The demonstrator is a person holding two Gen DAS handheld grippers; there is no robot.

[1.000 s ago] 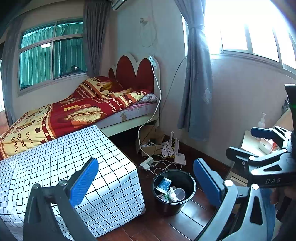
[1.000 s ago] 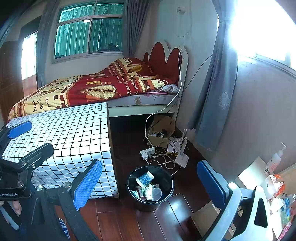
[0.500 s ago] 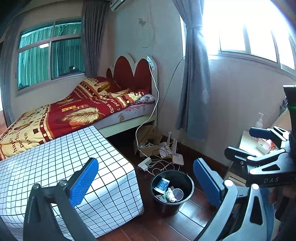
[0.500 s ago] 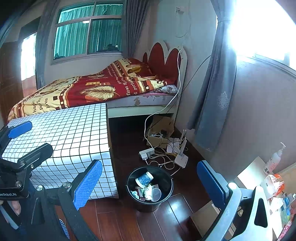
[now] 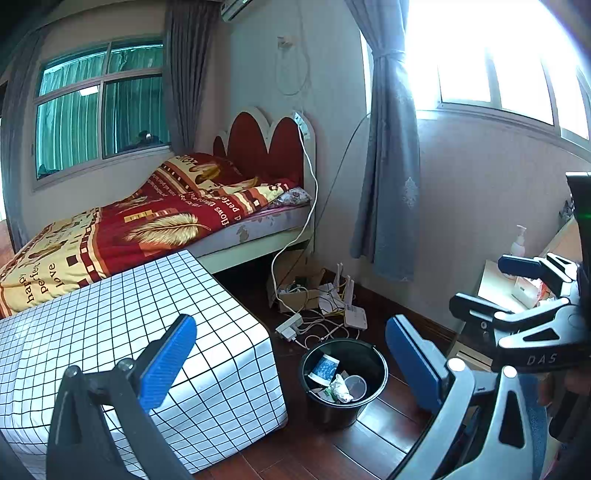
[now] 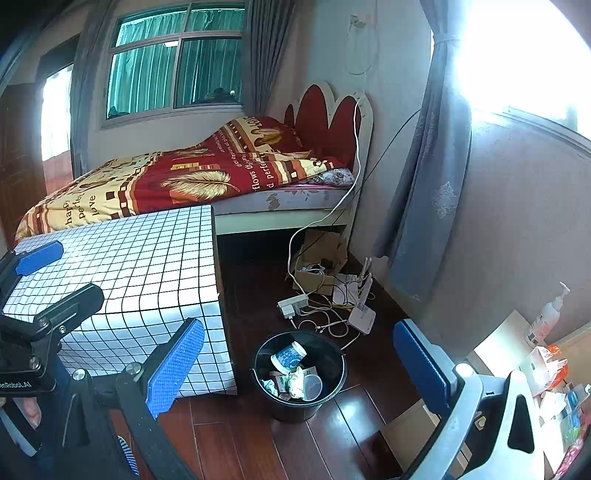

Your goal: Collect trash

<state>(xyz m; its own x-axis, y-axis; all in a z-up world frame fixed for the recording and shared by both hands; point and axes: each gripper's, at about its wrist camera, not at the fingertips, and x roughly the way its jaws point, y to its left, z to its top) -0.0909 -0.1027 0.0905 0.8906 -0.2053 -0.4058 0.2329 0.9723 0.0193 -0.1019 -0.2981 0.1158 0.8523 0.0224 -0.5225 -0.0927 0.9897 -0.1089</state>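
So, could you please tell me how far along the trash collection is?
Done: cups and wrappers already lie in the bin. In hand: nothing; the left gripper and right gripper are open and empty. Left: no loose trash shows on the table.

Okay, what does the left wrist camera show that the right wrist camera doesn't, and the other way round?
Only the left wrist view shows the air conditioner high on the wall and the right claw from outside. Only the right wrist view shows the doorway and the left claw from outside. Both show the black bin holding trash, the checkered table, the bed and the floor cables.
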